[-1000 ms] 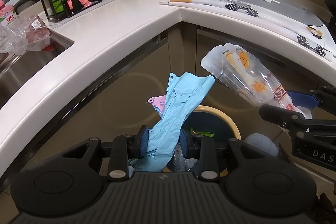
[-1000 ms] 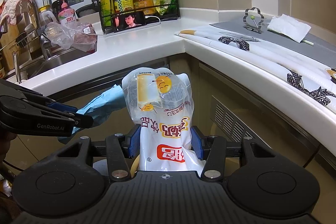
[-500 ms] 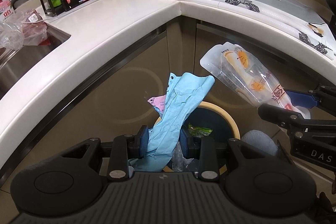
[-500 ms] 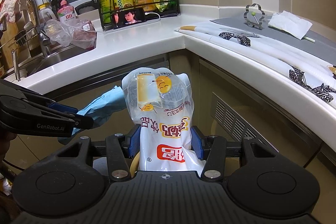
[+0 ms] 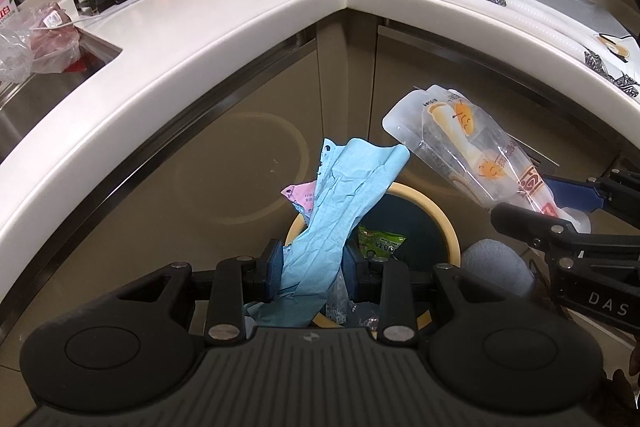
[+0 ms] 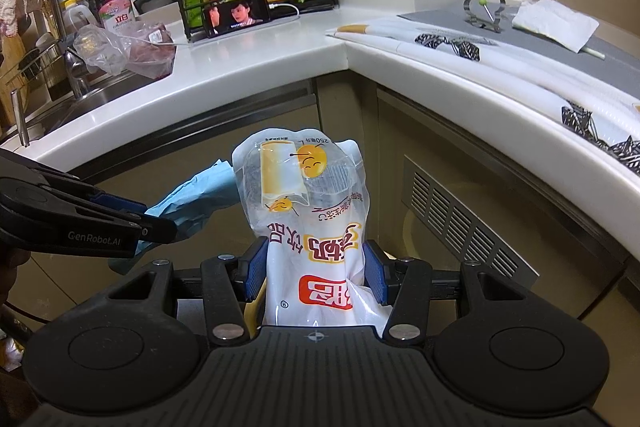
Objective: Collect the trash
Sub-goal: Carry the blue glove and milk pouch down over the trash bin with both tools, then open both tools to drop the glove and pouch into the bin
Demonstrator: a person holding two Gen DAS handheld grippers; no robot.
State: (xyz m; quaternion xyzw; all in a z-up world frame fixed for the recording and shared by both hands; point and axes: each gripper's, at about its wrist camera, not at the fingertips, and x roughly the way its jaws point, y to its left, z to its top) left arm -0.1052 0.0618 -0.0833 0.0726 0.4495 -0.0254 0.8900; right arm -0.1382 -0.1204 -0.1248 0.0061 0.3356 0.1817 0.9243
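Left wrist view: my left claw (image 5: 311,269) pinching blue paper (image 5: 340,195) above bin (image 5: 448,227). My right claw (image 6: 316,277) squeezing milk pouch (image 6: 308,211), half closed.

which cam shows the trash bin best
The left wrist view: the trash bin sits below the left gripper, its cream rim and dark inside visible past the blue paper. The right wrist view shows only a cream sliver behind the milk pouch.

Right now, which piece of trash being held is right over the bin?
The blue crumpled paper in the left gripper hangs over the bin. The clear snack bag is off to the side.
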